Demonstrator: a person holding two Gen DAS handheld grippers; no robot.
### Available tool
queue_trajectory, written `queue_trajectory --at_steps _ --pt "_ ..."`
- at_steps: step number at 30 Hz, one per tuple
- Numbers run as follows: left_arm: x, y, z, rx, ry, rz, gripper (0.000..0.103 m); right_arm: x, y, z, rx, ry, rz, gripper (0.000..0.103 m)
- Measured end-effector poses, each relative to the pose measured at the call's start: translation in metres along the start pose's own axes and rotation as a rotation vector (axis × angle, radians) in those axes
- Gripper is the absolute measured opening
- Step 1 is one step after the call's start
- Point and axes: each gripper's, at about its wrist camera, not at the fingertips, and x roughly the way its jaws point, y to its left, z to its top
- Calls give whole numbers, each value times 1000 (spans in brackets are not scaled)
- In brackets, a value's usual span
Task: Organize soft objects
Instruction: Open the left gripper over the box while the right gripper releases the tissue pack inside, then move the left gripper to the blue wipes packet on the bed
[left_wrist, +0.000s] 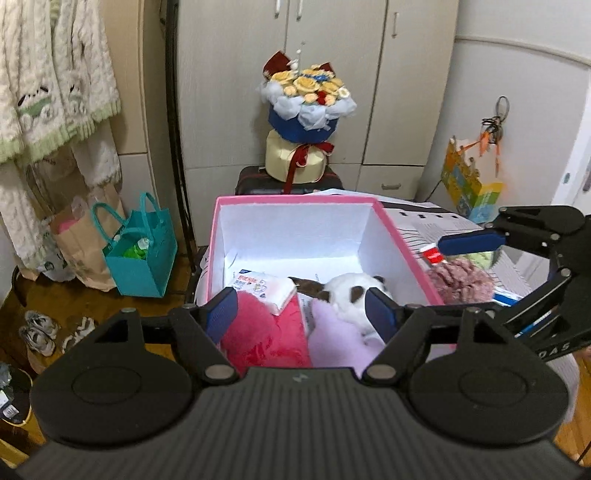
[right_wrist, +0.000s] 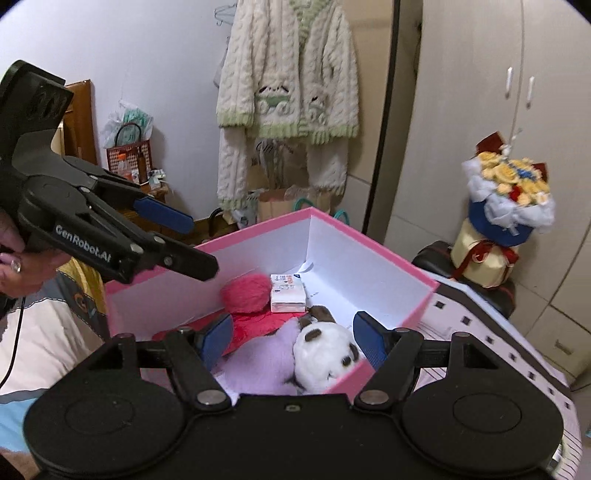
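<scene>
A pink box (left_wrist: 410, 251) with white inner walls (right_wrist: 369, 266) holds a red fluffy item (left_wrist: 262, 336) (right_wrist: 245, 293), a lilac plush (left_wrist: 336, 336) (right_wrist: 262, 363), a white plush with brown patches (left_wrist: 351, 295) (right_wrist: 321, 350) and a tissue pack (left_wrist: 264, 286) (right_wrist: 288, 293). My left gripper (left_wrist: 303, 310) is open and empty over the box's near edge; it also shows in the right wrist view (right_wrist: 192, 240). My right gripper (right_wrist: 291, 341) is open and empty above the plush; it also shows in the left wrist view (left_wrist: 471, 245). A mauve knitted item (left_wrist: 461, 282) lies outside the box on the right.
The box stands on a patterned white surface (right_wrist: 487, 339). A flower bouquet (left_wrist: 306, 99) (right_wrist: 509, 199) sits on a dark case behind. A teal bag (left_wrist: 142, 254), a paper bag (left_wrist: 79, 247) and shoes (left_wrist: 40, 330) are on the floor at left. A knitted cardigan (right_wrist: 288, 96) hangs nearby.
</scene>
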Motion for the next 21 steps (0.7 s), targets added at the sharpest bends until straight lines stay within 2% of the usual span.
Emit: queue_trajectory --at_steps 7,14,17,21 --pt "-41 -32 -3 93 13 17 75 -62 12 -10 14 -13 2 77" --pt "-77 -70 -16 151 22 -94 77 -118 16 -34 56 -46 2 79" --pt "-86 -93 -22 208 17 -114 77 -133 16 -48 121 -29 -12 80" --pt "-91 -122 -29 265 13 -149 77 -156 21 -72 134 -40 -48 80"
